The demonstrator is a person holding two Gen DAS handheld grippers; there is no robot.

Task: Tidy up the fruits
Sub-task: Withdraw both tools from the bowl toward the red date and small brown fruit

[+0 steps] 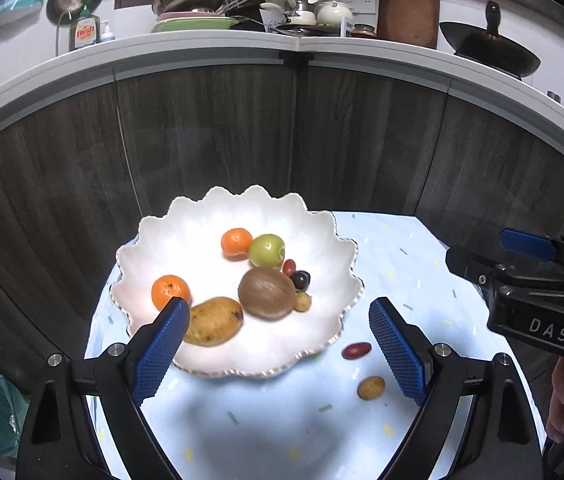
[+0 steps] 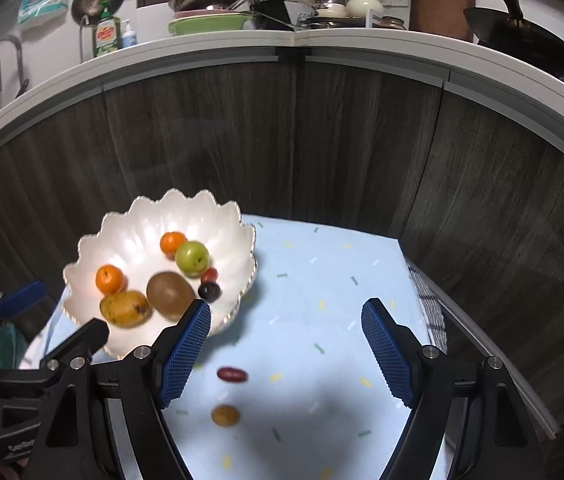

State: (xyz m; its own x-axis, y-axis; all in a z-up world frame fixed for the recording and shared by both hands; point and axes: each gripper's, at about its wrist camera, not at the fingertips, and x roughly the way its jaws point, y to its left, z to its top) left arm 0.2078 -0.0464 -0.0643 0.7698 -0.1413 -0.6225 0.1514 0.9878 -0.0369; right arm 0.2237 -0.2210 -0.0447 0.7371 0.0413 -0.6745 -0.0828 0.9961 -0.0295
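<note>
A white scalloped bowl (image 1: pixel 241 224) stands on the tabletop (image 1: pixel 394 264), which is covered with a pale blue speckled cloth. Inside the bowl lie two oranges, one at its far middle (image 1: pixel 236 243) and one at its left side (image 1: pixel 170 291), a green apple (image 1: pixel 267 251) touching the far orange, a brown kiwi (image 1: pixel 267 292) in the middle, and a yellow mango (image 1: pixel 213 321) at the bowl's near edge. Just right of the kiwi sit a small red fruit (image 1: pixel 289 267), a dark round grape (image 1: pixel 300 279) and a small tan fruit (image 1: pixel 303 302).

Two fruits lie outside the bowl, on the cloth near its right rim: a dark red oblong fruit (image 1: pixel 356 351) just beside the rim, and a small tan-brown round fruit (image 1: pixel 370 387) a little nearer the camera.

The left tool (image 1: pixel 279 346) hangs over the bowl's near rim with its blue pads spread wide, holding nothing. The right tool (image 2: pixel 286 354) is over the cloth to the right of the bowl, also spread wide and empty, with the two loose fruits lying below and between its pads in its own view.
</note>
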